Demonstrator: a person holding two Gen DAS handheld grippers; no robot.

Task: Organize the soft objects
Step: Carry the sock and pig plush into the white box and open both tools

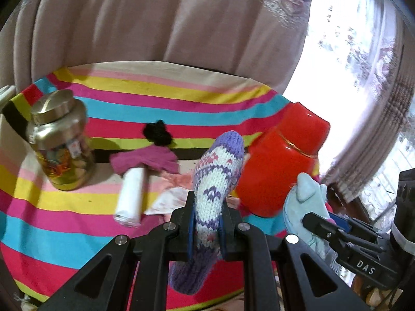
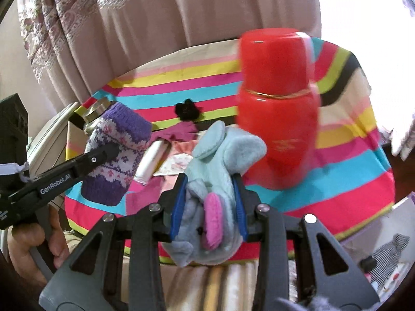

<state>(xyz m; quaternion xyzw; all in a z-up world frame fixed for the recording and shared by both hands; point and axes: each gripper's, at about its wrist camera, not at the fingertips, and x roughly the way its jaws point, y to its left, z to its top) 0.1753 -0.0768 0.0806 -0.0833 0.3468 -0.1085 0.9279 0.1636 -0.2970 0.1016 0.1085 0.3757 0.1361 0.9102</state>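
My left gripper (image 1: 206, 210) is shut on a purple and white knitted sock (image 1: 215, 178), held upright above the striped table cloth (image 1: 77, 223). It also shows in the right wrist view (image 2: 116, 153) at the left. My right gripper (image 2: 210, 197) is shut on a light blue fleece glove (image 2: 215, 165) with a pink patch. The glove also shows in the left wrist view (image 1: 306, 194) at the right. A magenta cloth (image 1: 145, 159), a black knitted piece (image 1: 157, 132) and a pale pink cloth (image 1: 173, 197) lie on the table.
A gold jar (image 1: 62, 142) stands at the left. A red flask (image 1: 280, 160) stands at the right, close behind the glove (image 2: 277, 114). A white roll (image 1: 131, 197) lies mid-table. Curtains (image 1: 155, 20) hang behind the table.
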